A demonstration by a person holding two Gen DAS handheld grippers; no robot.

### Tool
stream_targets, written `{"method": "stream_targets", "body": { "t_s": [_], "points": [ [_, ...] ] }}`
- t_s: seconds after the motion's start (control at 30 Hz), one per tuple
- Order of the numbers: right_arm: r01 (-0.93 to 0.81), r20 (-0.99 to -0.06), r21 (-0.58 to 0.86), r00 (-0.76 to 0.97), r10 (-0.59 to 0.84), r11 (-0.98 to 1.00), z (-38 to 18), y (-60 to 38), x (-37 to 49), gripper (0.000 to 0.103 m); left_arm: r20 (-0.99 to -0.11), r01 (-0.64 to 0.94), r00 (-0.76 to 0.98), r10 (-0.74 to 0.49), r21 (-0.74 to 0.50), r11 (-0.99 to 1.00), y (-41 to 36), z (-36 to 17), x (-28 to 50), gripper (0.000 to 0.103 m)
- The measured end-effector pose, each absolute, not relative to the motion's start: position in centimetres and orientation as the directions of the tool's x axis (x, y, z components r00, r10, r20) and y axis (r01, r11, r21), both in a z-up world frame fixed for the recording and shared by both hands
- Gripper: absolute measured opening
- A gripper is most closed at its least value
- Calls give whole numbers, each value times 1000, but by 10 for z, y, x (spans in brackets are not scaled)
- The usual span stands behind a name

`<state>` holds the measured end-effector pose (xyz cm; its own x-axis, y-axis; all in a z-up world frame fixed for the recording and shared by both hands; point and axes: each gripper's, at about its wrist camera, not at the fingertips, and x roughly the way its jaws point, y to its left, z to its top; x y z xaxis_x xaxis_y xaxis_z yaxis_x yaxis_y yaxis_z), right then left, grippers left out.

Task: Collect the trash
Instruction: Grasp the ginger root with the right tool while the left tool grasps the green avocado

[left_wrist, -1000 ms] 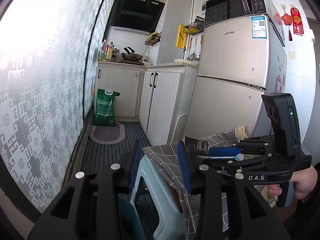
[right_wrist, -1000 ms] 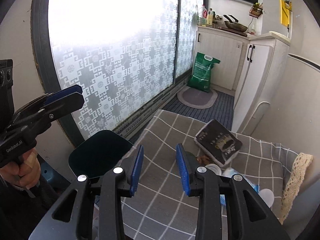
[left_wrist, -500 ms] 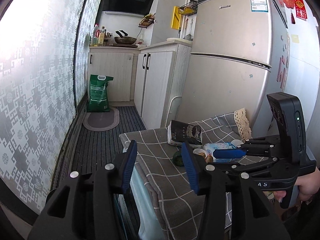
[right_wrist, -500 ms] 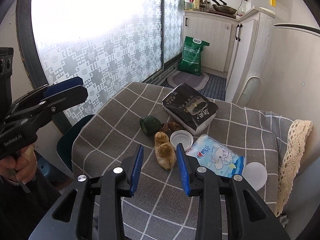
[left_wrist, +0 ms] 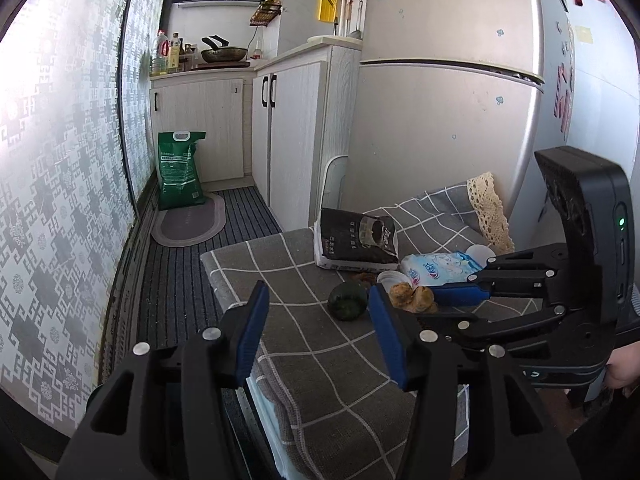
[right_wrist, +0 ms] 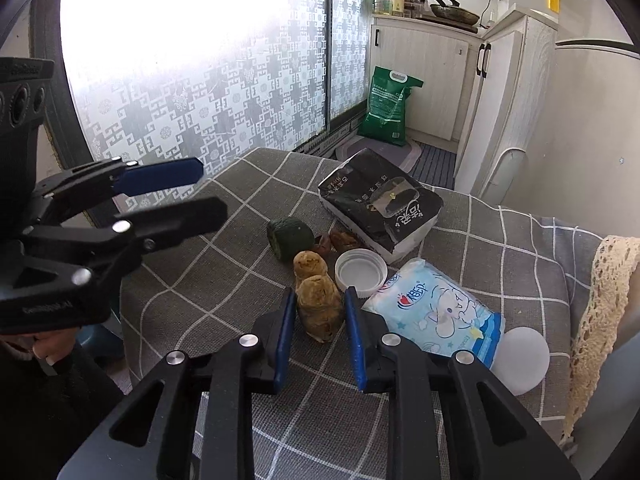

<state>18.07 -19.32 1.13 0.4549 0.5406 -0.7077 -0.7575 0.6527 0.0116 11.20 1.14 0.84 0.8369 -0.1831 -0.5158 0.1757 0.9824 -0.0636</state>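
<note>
A small table with a grey checked cloth holds the trash. A lumpy brown food scrap lies between the open fingers of my right gripper, which straddles it without closing. Beside it lie a dark green scrap, small brown scraps, a white lid, a blue-white tissue pack and a black tissue package. My left gripper is open and empty above the table's near-left edge, short of the green scrap.
A white disc lies at the cloth's right side by a lace trim. A fridge stands behind the table. A green bag and an oval mat are on the floor by cabinets.
Both grippers have moved forward and down over the table. The right gripper has come around the brown scrap. The left has come closer to the green scrap.
</note>
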Motion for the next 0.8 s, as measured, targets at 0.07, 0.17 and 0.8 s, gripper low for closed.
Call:
{"method": "stream_targets", "body": {
  "t_s": [0.07,0.17,0.8],
  "points": [
    [-759,-699,26,451,555,650,17,-201,178,23,-534,205,821,-202,-55,977,7,6,115,55],
    [-755,-679,46,457,575,654,27,-216,173,22,-550,217,811,-201,-36,976,4,3,121,55],
    [-738,-646,123,448,618,664,37,-267,165,21,-661,221,734,-154,18,975,-22,-17,158,48]
  ]
}}
